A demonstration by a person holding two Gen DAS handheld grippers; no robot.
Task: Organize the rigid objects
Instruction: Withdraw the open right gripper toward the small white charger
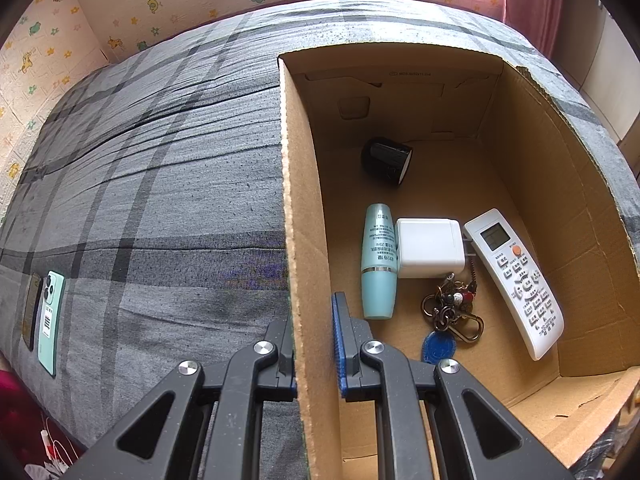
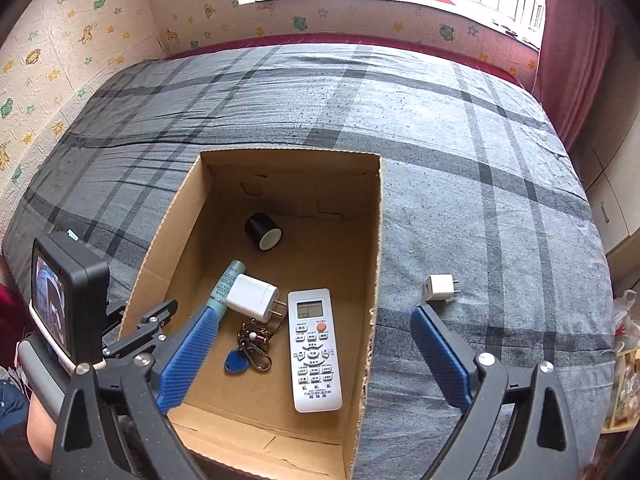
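An open cardboard box (image 2: 374, 240) (image 1: 298, 208) sits on the plaid bed. Inside lie a white remote (image 2: 315, 346) (image 1: 516, 280), a large white charger (image 2: 253, 295) (image 1: 430, 247), a teal bottle (image 1: 378, 262) (image 2: 226, 284), a key bunch with blue fob (image 2: 250, 346) (image 1: 450, 314) and a black cylinder (image 2: 264, 231) (image 1: 387, 160). A small white charger (image 2: 439, 287) lies on the bed right of the box. My left gripper (image 1: 314, 344) is shut on the box's left wall. My right gripper (image 2: 316, 352) is open and empty above the box's right side.
A teal phone (image 1: 50, 322) and a dark phone (image 1: 31, 310) lie on the bed's left edge. The left gripper's body and screen (image 2: 60, 300) show at the box's left. Red curtain (image 2: 576, 52) and a cabinet stand to the right.
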